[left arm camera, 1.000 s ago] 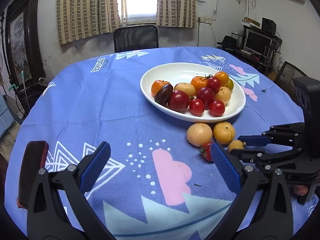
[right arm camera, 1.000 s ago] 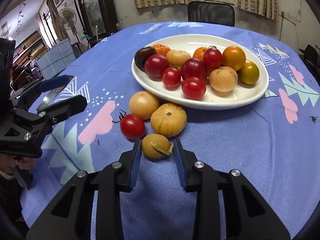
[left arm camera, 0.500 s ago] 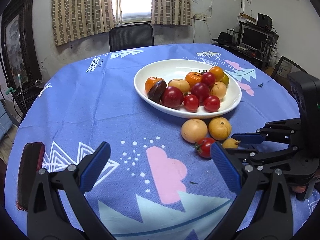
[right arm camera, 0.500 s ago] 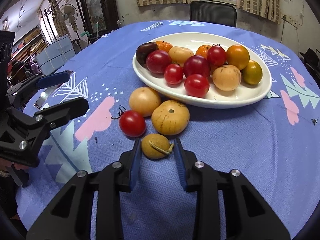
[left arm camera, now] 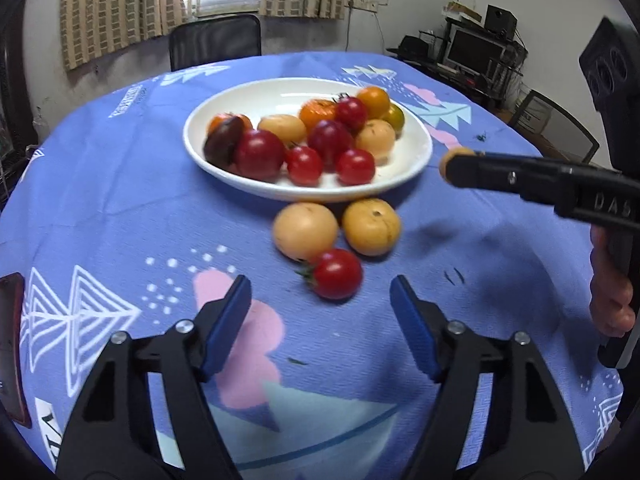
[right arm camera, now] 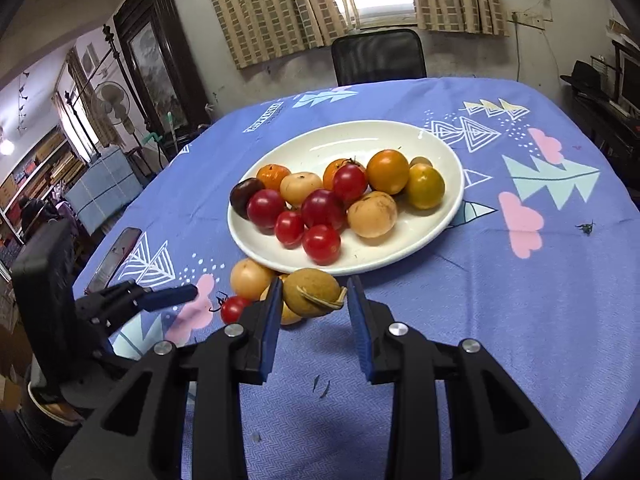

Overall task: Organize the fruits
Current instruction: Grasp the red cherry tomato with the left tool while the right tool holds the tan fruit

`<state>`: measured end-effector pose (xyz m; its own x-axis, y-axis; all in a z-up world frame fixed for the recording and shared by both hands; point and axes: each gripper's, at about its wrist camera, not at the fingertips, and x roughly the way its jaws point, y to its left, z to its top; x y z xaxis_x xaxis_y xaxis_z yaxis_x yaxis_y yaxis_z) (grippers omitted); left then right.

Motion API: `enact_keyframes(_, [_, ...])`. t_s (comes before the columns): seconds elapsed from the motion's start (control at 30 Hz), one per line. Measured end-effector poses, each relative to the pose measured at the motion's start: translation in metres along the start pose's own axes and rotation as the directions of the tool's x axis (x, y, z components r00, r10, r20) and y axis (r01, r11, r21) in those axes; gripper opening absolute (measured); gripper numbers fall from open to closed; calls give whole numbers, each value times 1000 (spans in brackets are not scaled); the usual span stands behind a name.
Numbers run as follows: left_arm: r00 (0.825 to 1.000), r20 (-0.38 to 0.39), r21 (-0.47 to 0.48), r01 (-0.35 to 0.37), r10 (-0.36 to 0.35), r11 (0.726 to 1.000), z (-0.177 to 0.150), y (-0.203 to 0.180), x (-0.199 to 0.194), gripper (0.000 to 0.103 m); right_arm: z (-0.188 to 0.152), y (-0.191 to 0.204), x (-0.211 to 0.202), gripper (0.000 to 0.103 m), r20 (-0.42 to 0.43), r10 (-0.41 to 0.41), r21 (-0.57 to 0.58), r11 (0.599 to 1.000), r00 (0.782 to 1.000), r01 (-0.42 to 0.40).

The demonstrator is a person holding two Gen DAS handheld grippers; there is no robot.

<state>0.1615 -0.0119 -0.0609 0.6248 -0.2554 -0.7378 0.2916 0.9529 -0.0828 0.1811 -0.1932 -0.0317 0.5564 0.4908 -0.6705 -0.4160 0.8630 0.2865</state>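
A white plate [left arm camera: 416, 160] [right arm camera: 436, 236] on the blue tablecloth holds several red, orange and tan fruits. My right gripper [right arm camera: 313, 298] [left arm camera: 452, 168] is shut on a small brownish-yellow fruit [right arm camera: 310, 291] [left arm camera: 450, 158] and holds it in the air by the plate's near right rim. On the cloth in front of the plate lie two tan fruits [left arm camera: 306, 230] [left arm camera: 371, 226] and a red tomato [left arm camera: 336, 273] [right arm camera: 234, 309]. Just short of that tomato my left gripper [left arm camera: 320, 320] [right arm camera: 170, 298] stands open with nothing in it.
A dark phone [right arm camera: 116, 258] [left arm camera: 10, 344] lies near the table's left edge. A black chair [left arm camera: 214, 46] [right arm camera: 378, 56] stands beyond the far side. A desk with monitors [left arm camera: 480, 52] is at the right. A hand [left arm camera: 610, 292] holds the right gripper's handle.
My right gripper has lifted the small brownish-yellow fruit off the cloth, up toward the plate's rim. My left gripper has moved forward and right, closer to the red tomato.
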Motion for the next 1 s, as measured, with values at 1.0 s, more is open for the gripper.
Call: enact_keyframes(1.0, [999,-43,-22,-18,17,1000,9,-9,26,36,-5,8,4,33,-20,-14,-33,999,1000,13])
